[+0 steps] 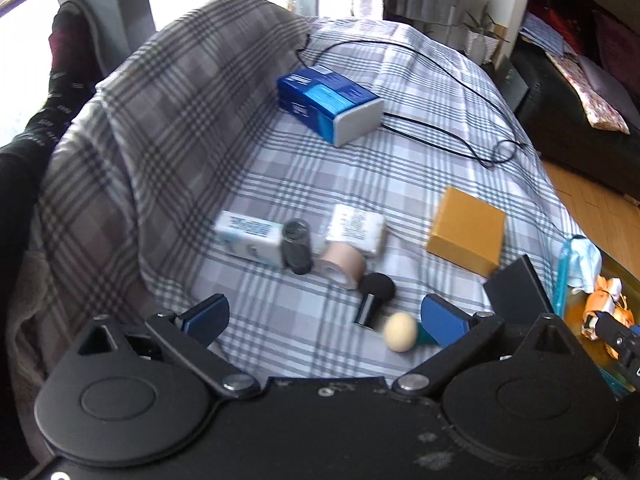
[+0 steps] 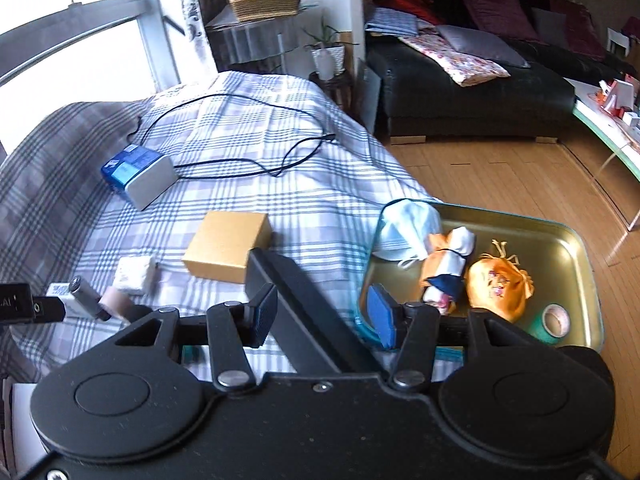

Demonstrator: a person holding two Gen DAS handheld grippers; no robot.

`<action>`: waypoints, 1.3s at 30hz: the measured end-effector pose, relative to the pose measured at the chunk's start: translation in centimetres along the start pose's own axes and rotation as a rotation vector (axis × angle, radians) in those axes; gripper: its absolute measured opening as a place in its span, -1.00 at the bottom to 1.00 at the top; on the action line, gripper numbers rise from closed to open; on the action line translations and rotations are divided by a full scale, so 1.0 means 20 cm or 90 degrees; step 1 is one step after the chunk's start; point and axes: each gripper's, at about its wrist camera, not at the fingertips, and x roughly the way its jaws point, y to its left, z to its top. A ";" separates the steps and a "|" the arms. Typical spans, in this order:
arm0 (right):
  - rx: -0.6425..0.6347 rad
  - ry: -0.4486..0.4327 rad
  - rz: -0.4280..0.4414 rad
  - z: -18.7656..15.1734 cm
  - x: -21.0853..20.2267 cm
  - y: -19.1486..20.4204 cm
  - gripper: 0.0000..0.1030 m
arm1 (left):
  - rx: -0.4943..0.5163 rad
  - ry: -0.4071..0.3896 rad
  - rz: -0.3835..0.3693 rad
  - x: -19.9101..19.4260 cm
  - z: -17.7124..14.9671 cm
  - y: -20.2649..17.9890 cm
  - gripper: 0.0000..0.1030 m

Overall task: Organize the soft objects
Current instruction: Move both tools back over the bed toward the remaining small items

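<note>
The left hand-held gripper [image 1: 324, 320] hangs spread and empty over the bed [image 1: 420, 80], a cream ball [image 1: 400, 331] just beside its right finger. The right hand-held gripper [image 2: 320, 316] is spread too, holding nothing, straddling a black lid [image 2: 296, 312] at the rim of the gold tin [image 2: 576, 280] (bed's edge). Inside lie a face mask [image 2: 404, 232], a rolled cloth [image 2: 446, 268] and an orange pouch [image 2: 500, 284]; bare plaid surrounds the yellow box [image 2: 226, 246].

right hand-held gripper [image 2: 322, 316] open over bed edge; tray [image 2: 576, 248] holds face mask [image 2: 404, 232], orange pouch [image 2: 498, 284], tape roll [image 2: 554, 322]
</note>
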 end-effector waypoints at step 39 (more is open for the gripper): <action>-0.209 0.079 0.187 0.15 0.49 0.98 -0.01 | -0.107 0.141 0.041 0.28 -0.07 0.37 0.99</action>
